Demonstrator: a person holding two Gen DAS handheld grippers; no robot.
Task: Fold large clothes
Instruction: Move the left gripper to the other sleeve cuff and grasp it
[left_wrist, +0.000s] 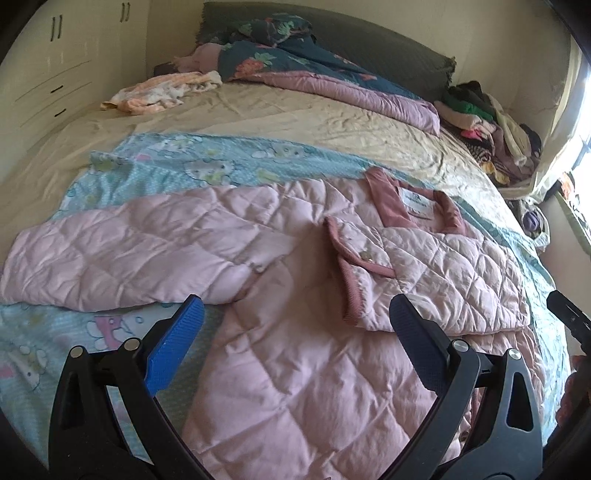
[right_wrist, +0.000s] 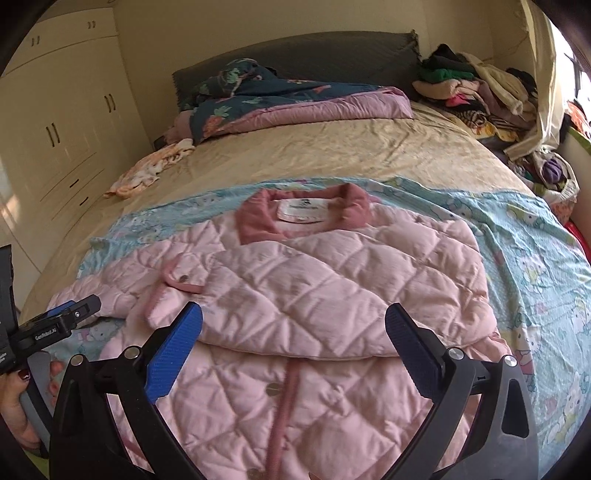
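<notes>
Pink quilted jacket (right_wrist: 332, 280) lies front-up on the blue cartoon-print blanket (right_wrist: 528, 236), which is spread over the near half of the bed (right_wrist: 332, 155). The collar (right_wrist: 354, 206) points toward the headboard, label showing.

One sleeve (right_wrist: 295, 291) is already folded across the chest, its trimmed cuff (right_wrist: 173, 288) ending near the placket. Judged purpose: it narrows the body to a rectangle before the lengthwise fold. The other sleeve (left_wrist: 122, 243) is stretched flat out to the side in the left wrist view, so that side is not yet done.

Your left gripper (left_wrist: 295, 325) hangs above the jacket just below that outstretched sleeve, jaws spread wide, nothing between the pads. Your right gripper (right_wrist: 293, 332) hovers over the folded sleeve's lower edge, likewise released and empty. Neither one touches cloth. Your hand (right_wrist: 22, 387) on the left tool's handle shows at the edge of the right wrist view.

The blanket probably serves as a clean, flat work surface. It keeps the jacket apart from the crumpled quilt (right_wrist: 288, 99) by the headboard, the small peach garment (right_wrist: 147, 170) and the clothes heap (right_wrist: 476, 88) at the far corner.

Judged next: the outstretched sleeve goes across, and you are well placed for it.
</notes>
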